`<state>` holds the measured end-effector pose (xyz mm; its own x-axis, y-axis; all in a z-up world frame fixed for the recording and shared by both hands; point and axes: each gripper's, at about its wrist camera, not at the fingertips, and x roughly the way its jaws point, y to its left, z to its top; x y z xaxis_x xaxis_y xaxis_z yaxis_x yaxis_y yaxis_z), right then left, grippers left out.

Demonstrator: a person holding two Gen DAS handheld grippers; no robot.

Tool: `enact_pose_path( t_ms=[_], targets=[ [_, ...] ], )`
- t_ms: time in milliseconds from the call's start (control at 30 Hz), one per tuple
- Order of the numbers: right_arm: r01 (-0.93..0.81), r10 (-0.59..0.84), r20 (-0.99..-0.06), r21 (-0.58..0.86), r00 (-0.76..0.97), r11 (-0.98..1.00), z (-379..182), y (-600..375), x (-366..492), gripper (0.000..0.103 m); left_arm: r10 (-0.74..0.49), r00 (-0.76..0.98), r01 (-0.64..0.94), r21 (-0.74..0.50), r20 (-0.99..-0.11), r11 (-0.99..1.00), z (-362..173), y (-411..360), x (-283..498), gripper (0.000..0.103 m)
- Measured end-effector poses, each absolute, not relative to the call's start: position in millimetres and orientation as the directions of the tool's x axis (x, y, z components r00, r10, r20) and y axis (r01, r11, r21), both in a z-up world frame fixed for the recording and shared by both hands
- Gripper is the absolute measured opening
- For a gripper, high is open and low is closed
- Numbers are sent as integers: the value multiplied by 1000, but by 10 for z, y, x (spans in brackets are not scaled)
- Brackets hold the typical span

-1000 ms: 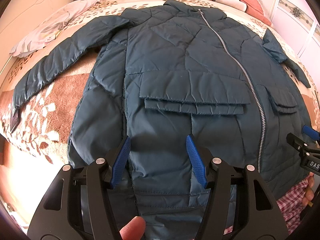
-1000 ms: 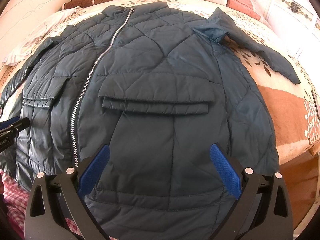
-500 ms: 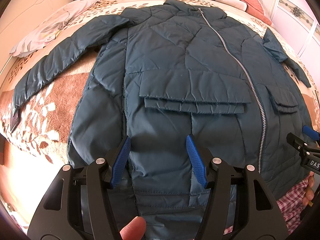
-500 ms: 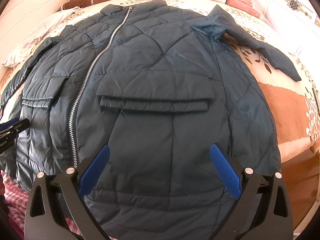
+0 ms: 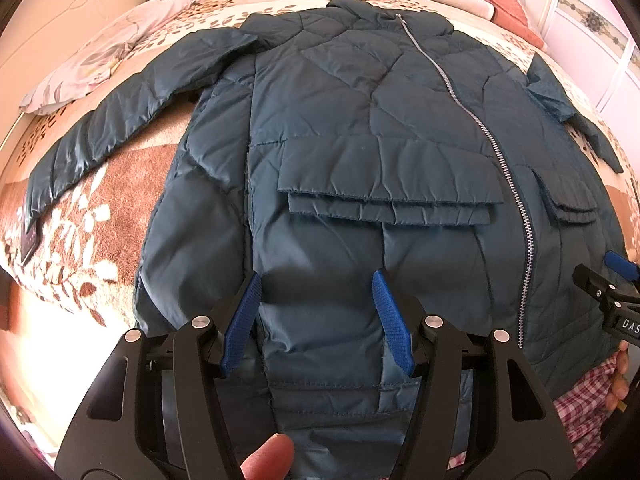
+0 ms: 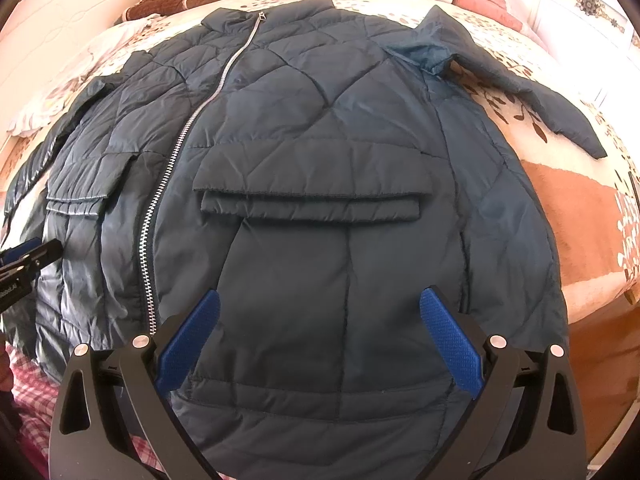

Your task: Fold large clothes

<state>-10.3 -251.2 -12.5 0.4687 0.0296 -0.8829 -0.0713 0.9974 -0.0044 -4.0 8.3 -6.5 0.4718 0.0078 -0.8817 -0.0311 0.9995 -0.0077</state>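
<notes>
Only the left view shows a fingertip [image 5: 267,458] under the left gripper [image 5: 316,280]. Jacket [image 6: 320,128] lies flat on the bed [image 6: 580,208], hem just below both grippers, collar far ahead, long axis running away. Left gripper spread, right gripper [image 6: 320,300] spread wider, nothing pinched.

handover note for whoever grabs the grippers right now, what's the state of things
Left gripper: open, above the jacket's hem, holding nothing.
Right gripper: open, wider, above the other front panel, holding nothing.
Jacket: face up on the bed, zipper closed, both sleeves spread outward.
Done: jacket laid out flat.
Left: no fold made yet; sleeves and body are all to fold.
</notes>
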Motion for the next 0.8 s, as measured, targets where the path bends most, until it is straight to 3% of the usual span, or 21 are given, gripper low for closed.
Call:
enact_pose_path(
  t_ms=[500,800],
  targets=[
    [-64,64,-892,39,448,997,-171,-2573,-52,97,15,453,-20,7,-892,1000,-91,65,-21,60],
    [16,126,-864,153,488,988,8,-2952,97,95,20,437,-7,19,-899,1000,-101,46,43,64]
  ],
)
